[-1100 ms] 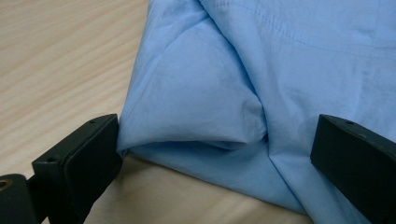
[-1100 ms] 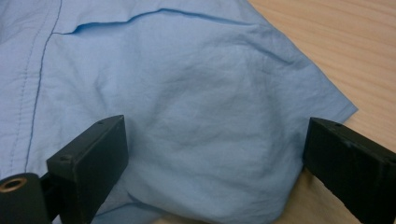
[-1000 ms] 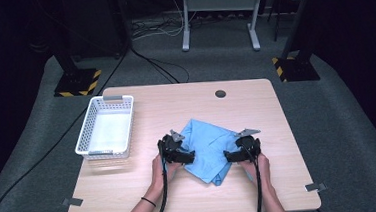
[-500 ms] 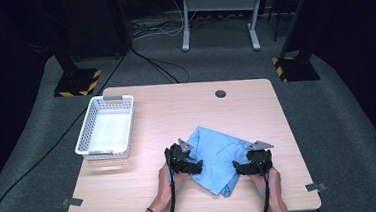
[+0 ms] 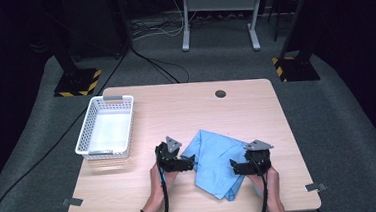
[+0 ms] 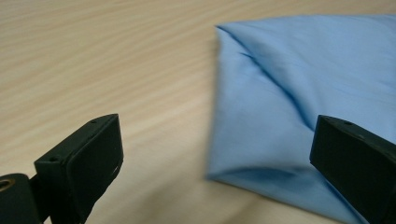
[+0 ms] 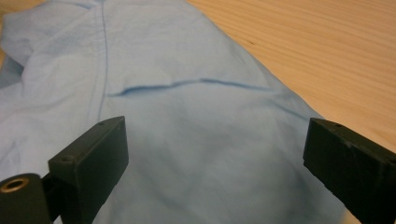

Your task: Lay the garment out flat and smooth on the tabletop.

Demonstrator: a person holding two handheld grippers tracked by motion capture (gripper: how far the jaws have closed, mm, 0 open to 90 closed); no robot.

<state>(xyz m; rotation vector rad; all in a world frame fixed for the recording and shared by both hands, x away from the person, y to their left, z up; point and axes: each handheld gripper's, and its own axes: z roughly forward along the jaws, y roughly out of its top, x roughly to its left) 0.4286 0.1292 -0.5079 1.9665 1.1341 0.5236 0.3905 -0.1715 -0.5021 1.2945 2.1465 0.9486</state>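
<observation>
High view: a folded light blue cloth (image 5: 217, 161) lies in the lower centre of the frame on a wooden table (image 5: 186, 111). The left gripper (image 5: 189, 161) sits at the cloth's left edge, the right gripper (image 5: 235, 166) at its right edge, each held by a hand entering from the bottom. A white perforated basket (image 5: 90, 135) stands at centre left, well apart from the cloth. Left gripper view: jaws spread wide, nothing between them but bare table and the cloth's folded edge (image 6: 280, 116). Right gripper view: jaws likewise spread wide above the cloth (image 7: 187, 130), holding nothing.
</observation>
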